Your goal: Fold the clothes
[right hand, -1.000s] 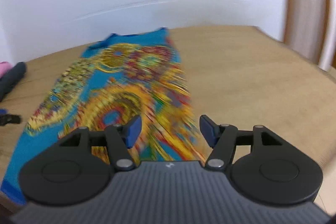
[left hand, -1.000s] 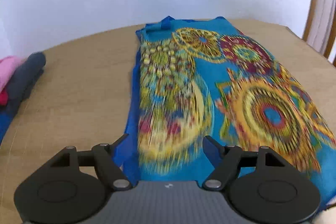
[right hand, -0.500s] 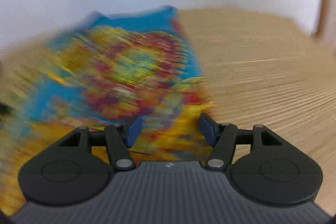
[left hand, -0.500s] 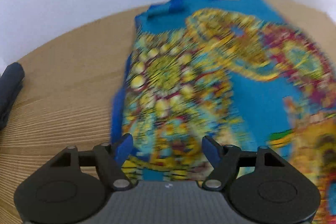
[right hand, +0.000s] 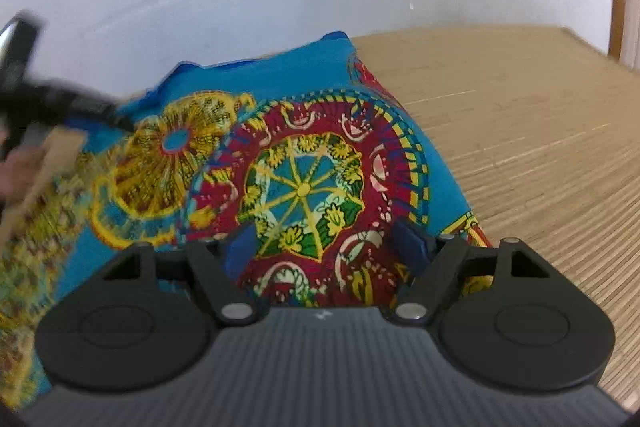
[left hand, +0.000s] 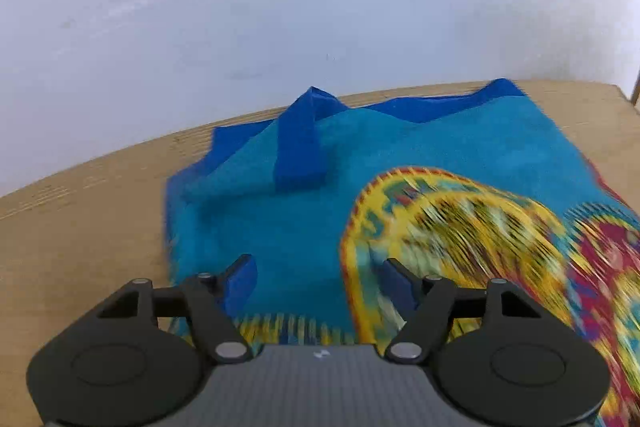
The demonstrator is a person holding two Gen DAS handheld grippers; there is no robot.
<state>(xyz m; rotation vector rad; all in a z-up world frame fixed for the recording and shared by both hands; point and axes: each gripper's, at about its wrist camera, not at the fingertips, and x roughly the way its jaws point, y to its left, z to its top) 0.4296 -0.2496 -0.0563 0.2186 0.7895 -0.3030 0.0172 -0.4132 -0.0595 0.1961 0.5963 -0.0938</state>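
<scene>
Fingers spread — left closing, right opening — over garment, straps toward wall.

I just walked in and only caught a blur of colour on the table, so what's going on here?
A person is folding clothes with a handheld gripper in each hand. A bright blue patterned garment lies spread on the wooden table. The left gripper is over the end with the dark blue strap, its jaws wide but closing a little on nothing. The right gripper hangs over the red medallion near the garment's edge, jaws opening, nothing between them. Neither holds the cloth yet.
</scene>
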